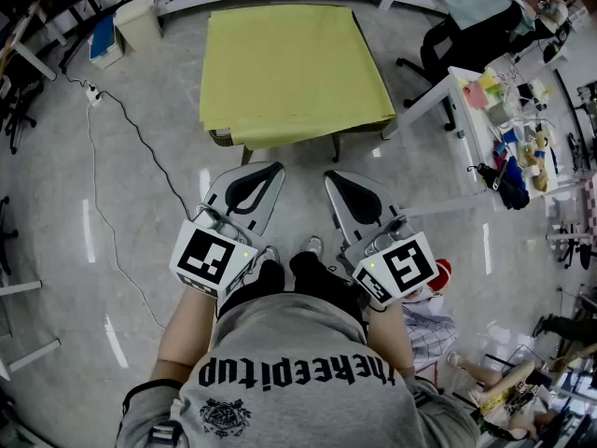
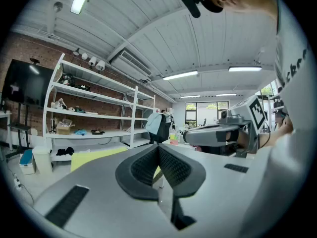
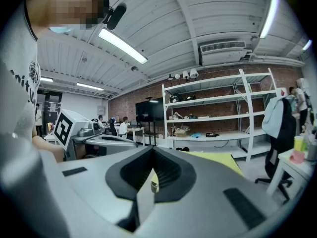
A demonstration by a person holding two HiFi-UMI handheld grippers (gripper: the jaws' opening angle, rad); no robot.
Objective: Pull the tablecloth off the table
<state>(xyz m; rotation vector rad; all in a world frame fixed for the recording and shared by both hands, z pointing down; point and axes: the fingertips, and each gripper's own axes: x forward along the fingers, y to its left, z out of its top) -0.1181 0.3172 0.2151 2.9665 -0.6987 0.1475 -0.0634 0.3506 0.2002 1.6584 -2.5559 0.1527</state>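
Note:
A yellow-green tablecloth covers a small table straight ahead, and its near edge hangs over the front. My left gripper and right gripper are held side by side over the floor, a short way short of that edge. Both point at the table. In the left gripper view the jaws are shut with nothing between them, and the cloth shows beyond. In the right gripper view the jaws are shut and empty too, with the cloth ahead to the right.
A white desk with clutter stands to the right of the table, with a black office chair behind it. A cable and power strip lie on the floor at left. A white bin and white shelving stand behind the table.

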